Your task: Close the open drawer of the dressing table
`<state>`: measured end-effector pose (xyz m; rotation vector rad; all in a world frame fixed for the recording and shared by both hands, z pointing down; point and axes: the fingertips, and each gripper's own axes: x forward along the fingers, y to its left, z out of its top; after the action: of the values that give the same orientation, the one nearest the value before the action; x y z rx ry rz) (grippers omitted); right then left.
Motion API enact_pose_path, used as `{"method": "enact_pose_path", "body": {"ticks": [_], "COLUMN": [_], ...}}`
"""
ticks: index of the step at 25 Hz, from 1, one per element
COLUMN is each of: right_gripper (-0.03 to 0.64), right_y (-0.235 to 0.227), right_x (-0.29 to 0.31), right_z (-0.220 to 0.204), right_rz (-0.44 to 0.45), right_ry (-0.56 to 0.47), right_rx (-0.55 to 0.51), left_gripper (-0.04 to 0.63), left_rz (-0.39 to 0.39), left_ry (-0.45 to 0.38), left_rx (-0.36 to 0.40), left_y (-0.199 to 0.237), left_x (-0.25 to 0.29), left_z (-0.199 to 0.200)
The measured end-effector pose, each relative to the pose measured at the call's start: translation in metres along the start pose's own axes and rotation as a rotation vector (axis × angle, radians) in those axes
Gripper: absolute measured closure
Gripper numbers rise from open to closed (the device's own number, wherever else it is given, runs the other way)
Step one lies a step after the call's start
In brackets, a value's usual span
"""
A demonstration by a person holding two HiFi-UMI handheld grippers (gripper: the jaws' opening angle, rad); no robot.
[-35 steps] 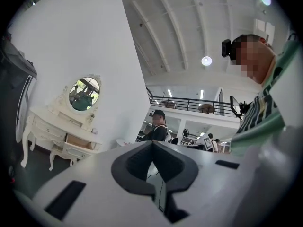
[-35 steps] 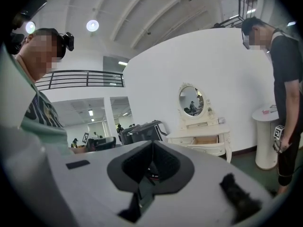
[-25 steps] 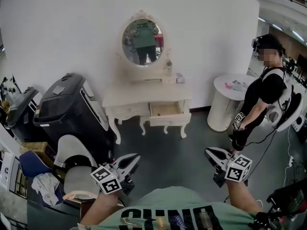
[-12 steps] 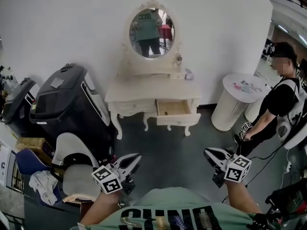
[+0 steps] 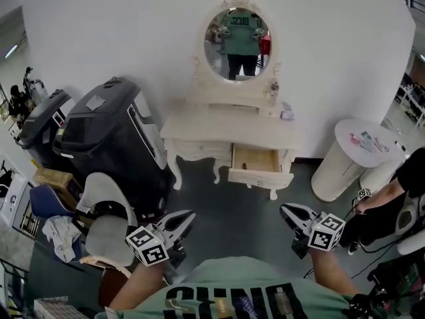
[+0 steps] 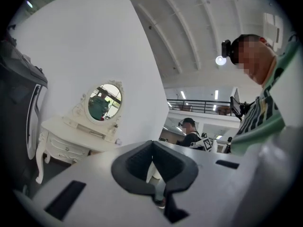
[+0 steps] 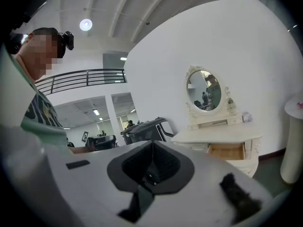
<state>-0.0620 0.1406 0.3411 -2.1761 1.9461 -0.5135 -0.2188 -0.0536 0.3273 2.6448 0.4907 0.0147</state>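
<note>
Both grippers clenched and empty, well short of the dressing table point(image 5: 229, 130) and its open drawer point(image 5: 260, 167).

I hold the left gripper point(image 5: 188, 216) and right gripper point(image 5: 286, 210) with jaws pressed together, nothing between them, both well apart from the dressing table. The drawer hangs pulled out on the table's right front side, below the top, its bare wooden inside showing. I judge it a light, stiff box that should slide straight. I would push flat on the middle of its front panel with closed tips. I would go gently, since the table stands on slim curved legs with small items up by its mirror point(image 5: 243, 34).
</note>
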Motion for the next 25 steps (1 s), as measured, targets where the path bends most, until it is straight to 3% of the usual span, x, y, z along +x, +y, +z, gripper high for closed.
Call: {"method": "enact_pose_path", "body": {"ticks": [5, 11, 15, 25], "right_gripper": [0.604, 0.604, 0.604, 0.604], "right_y": [-0.068, -0.125, -0.162, -0.219], "right_x": [0.002, -0.008, -0.022, -0.045], "right_z": [0.044, 0.051, 0.056, 0.061], "right_rz": [0.099, 0.165, 0.155, 0.057], "right_ry": [0.017, 0.031, 0.024, -0.004], "right_rx": [-0.036, -0.031, -0.011, 0.032], "left_gripper": [0.586, 0.586, 0.586, 0.586], "left_rz": [0.086, 0.096, 0.107, 0.014], "left_ry": [-0.028, -0.037, -0.015, 0.033], "left_rx": [0.012, 0.017, 0.008, 0.006], "left_y": [-0.005, -0.018, -0.016, 0.000], "left_x": [0.065, 0.133, 0.169, 0.234], "left_z": [0.003, -0.007, -0.014, -0.016]}}
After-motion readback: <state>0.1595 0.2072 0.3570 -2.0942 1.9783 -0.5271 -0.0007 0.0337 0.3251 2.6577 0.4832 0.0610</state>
